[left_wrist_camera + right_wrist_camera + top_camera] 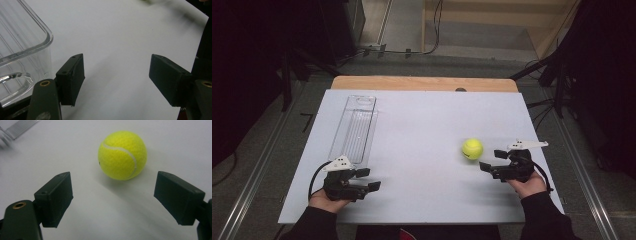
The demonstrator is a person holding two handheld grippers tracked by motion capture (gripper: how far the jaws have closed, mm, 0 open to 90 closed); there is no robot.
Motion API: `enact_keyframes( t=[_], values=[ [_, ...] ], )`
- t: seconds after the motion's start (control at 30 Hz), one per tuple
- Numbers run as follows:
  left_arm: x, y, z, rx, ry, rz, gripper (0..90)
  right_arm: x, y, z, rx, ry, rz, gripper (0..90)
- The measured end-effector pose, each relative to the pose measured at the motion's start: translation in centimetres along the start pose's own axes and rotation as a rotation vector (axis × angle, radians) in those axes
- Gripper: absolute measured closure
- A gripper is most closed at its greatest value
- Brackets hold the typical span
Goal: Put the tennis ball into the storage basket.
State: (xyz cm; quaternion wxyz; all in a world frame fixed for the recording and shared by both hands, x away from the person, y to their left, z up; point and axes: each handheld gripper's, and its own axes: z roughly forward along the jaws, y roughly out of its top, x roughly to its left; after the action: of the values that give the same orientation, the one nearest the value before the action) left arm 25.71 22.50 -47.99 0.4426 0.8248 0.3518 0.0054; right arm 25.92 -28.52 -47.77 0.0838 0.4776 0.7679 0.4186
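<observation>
Early stage, nothing yet grasped: tennis ball [472, 148] loose on white table [422, 165], just ahead of right gripper [493, 161], jaws wide; left gripper [368, 179] equally wide and empty beside clear tray [355, 131]; grasp and placement still outstanding.

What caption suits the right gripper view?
Open tongs face a yellow tennis ball resting on a white table.

No readable text, label, brand, number or sign appears anywhere.
</observation>
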Motion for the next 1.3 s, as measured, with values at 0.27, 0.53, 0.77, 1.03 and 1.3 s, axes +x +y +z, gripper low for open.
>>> enact_keyframes(
  t=[0.27, 0.53, 0.77, 1.03, 1.3],
  values=[
    [0.0, 0.0, 0.0, 0.001, -0.001, -0.001, 29.3, -0.1, 1.1, -0.3, -0.006, -0.009, -0.009, 13.3],
    [0.0, 0.0, 0.0, 0.003, 0.0, -0.001, 29.2, -0.3, 2.1, -0.6, -0.022, -0.021, -0.016, 0.0],
    [0.0, 0.0, 0.1, 0.003, 0.0, -0.001, 29.3, -0.7, 2.8, -0.3, -0.008, -0.032, 0.001, 0.0],
    [0.0, 0.0, 0.1, 0.003, 0.0, -0.002, 29.2, -0.6, 3.7, 0.3, 0.009, -0.031, -0.016, 0.0],
    [0.0, 0.0, 0.1, 0.003, 0.0, -0.002, 29.2, -0.4, 4.5, 1.1, 0.02, -0.027, -0.028, 0.0]
  ],
)
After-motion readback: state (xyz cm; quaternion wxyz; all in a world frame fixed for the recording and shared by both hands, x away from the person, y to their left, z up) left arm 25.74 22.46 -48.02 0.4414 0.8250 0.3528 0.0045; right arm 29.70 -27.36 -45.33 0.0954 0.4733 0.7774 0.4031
